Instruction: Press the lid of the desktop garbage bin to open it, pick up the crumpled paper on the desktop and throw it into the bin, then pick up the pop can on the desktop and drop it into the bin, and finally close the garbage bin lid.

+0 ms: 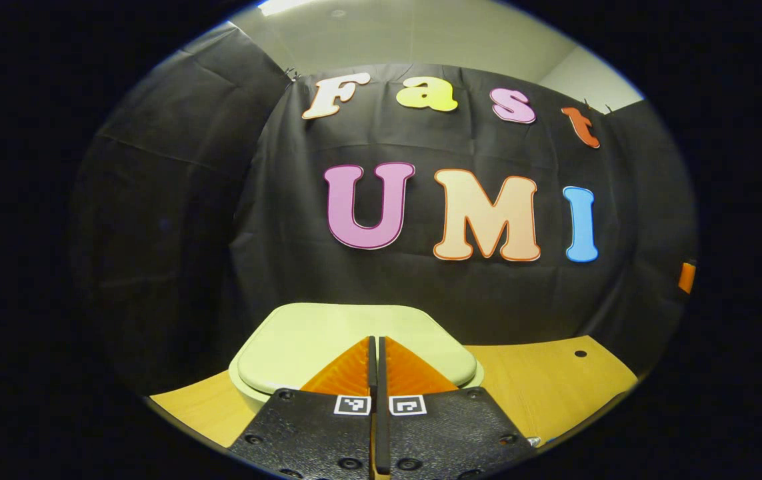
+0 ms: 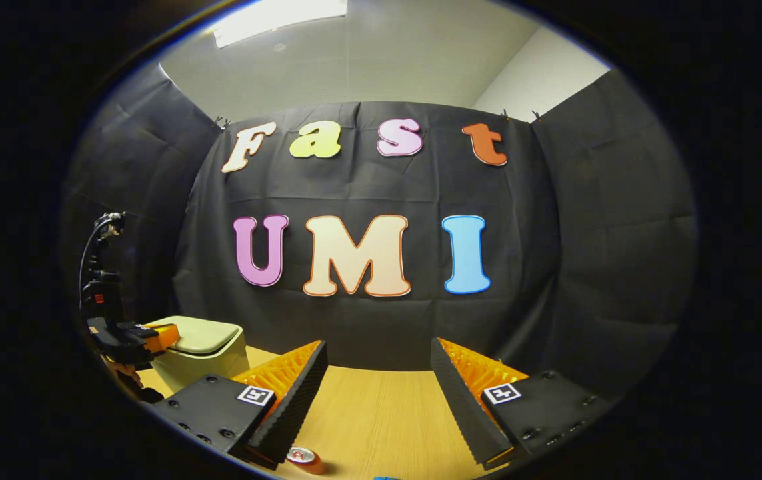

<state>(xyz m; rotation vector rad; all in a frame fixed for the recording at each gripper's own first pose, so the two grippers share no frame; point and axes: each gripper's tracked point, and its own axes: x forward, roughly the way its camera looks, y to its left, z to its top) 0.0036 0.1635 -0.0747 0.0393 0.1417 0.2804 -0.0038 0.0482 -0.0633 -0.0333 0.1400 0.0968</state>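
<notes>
Bin: the garbage bin [image 1: 354,360] stands on the tabletop [image 1: 541,387] near the back edge, close to the black cloth wall [image 1: 221,233]. In the right gripper view it sits toward the left side of the tabletop.
Lid: the lid [image 1: 301,340] lies flat and closed on the bin, so the first step, pressing it open, seems not yet done.
Left gripper: the left gripper [image 1: 377,343] has its two fingers closed together with nothing between them. The tips are over the front part of the lid; I cannot tell if they touch it. Closed fingers probably make one firm point for pressing.
Right gripper: the right gripper [image 2: 377,373] is wide open and holds nothing. It waits over the middle of the tabletop, likely ready for picking.
Can: the pop can [image 2: 304,457] lies near the front edge of the tabletop, just below the right gripper's left finger.
Paper: I cannot find the crumpled paper with certainty.
</notes>
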